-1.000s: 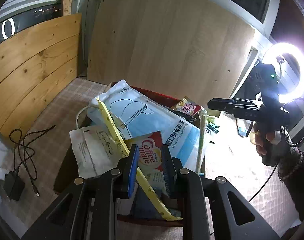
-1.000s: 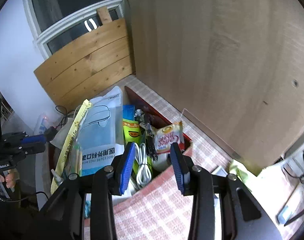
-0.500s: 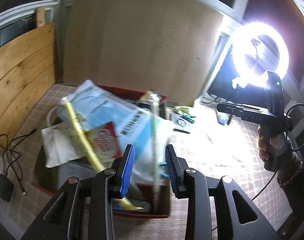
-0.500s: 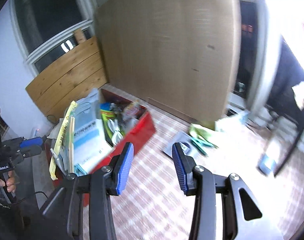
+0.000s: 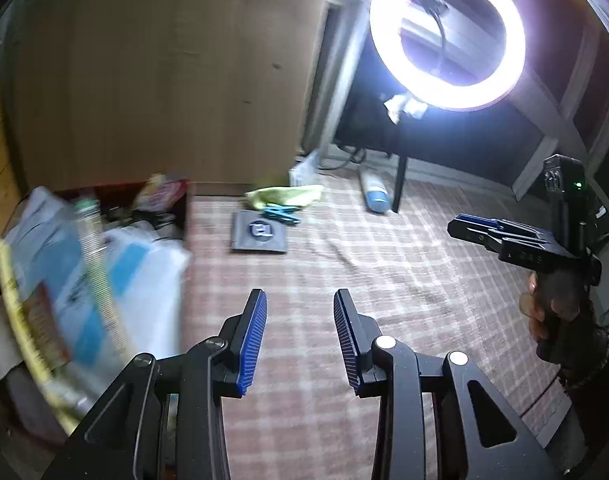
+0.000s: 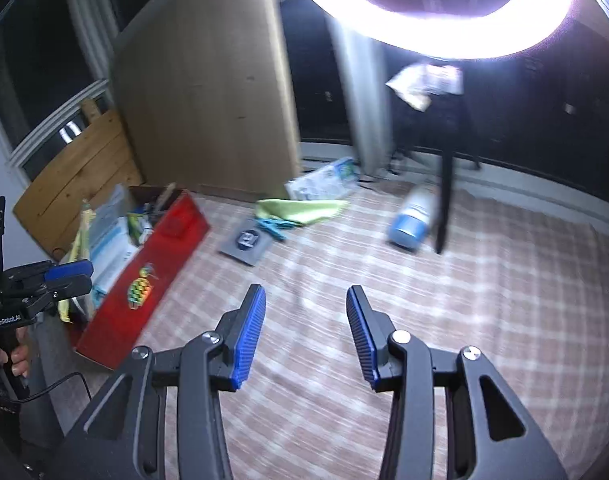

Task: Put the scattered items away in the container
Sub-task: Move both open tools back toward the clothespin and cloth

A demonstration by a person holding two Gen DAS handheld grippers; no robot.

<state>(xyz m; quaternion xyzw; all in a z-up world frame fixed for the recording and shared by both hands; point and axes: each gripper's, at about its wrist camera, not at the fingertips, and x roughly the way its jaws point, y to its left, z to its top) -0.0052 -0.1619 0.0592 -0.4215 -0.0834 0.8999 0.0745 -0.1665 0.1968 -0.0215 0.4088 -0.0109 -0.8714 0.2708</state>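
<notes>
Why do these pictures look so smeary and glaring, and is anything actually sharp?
Left wrist view: the ring light blows out the top right, the red box and its contents are smeared by motion, yet the left gripper is crisp. Right wrist view: the same lamp glares across the top, the checked cloth streaks, and the fisheye lens bends the edges.

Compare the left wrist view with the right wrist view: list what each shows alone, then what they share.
Left wrist only: the right tongs, seen from the side.
Right wrist only: the red box's sticker and the left tongs.
Both: the red box, grey pouch, yellow-green cloth, blue-and-white bottle, ring light, checked cloth.
</notes>
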